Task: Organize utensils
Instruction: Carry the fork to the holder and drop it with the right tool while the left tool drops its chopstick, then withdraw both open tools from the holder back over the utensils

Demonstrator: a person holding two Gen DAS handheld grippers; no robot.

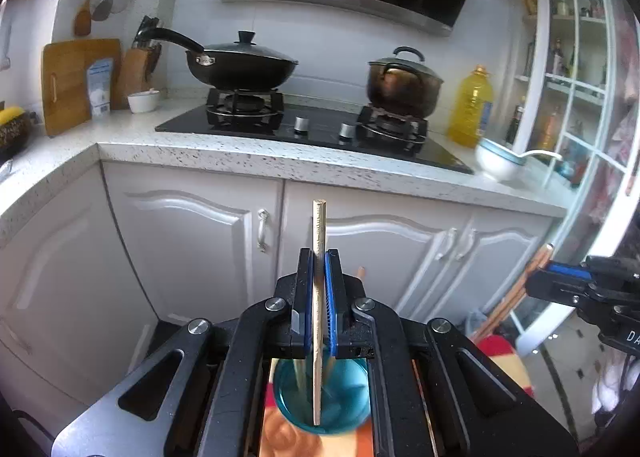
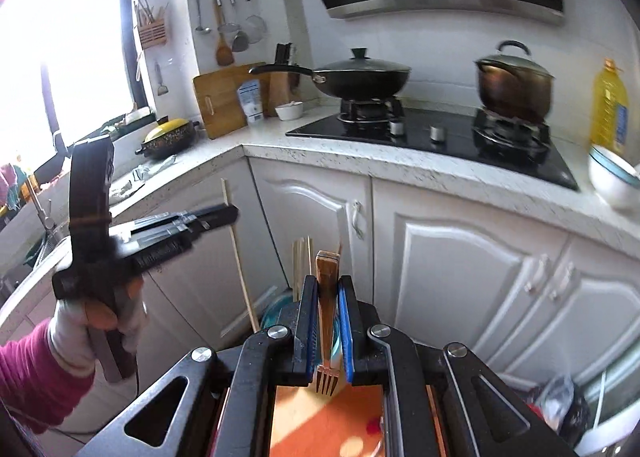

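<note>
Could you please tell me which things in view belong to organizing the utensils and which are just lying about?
Part of the job:
- pale wooden chopstick clamped in the left gripper
- wooden-handled metal fork clamped in the right gripper
- round blue glass cup holding chopsticks

Just lying about:
- lidded black wok
- brown lidded pot
- yellow oil bottle
- white bowl
- wooden cutting board

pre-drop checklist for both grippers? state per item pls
1. Left gripper shut on the chopstick: ok.
2. Chopstick's lower end sits over the blue cup: ok; it points into the mouth.
3. Right gripper shut on the fork: ok; wooden handle up, tines down.
4. Fork over the cup: cannot tell; only a sliver of the cup's rim shows in the right wrist view.
5. Room in the cup: cannot tell; chopsticks already stand in it.
6. Grippers apart from each other: ok.
</note>
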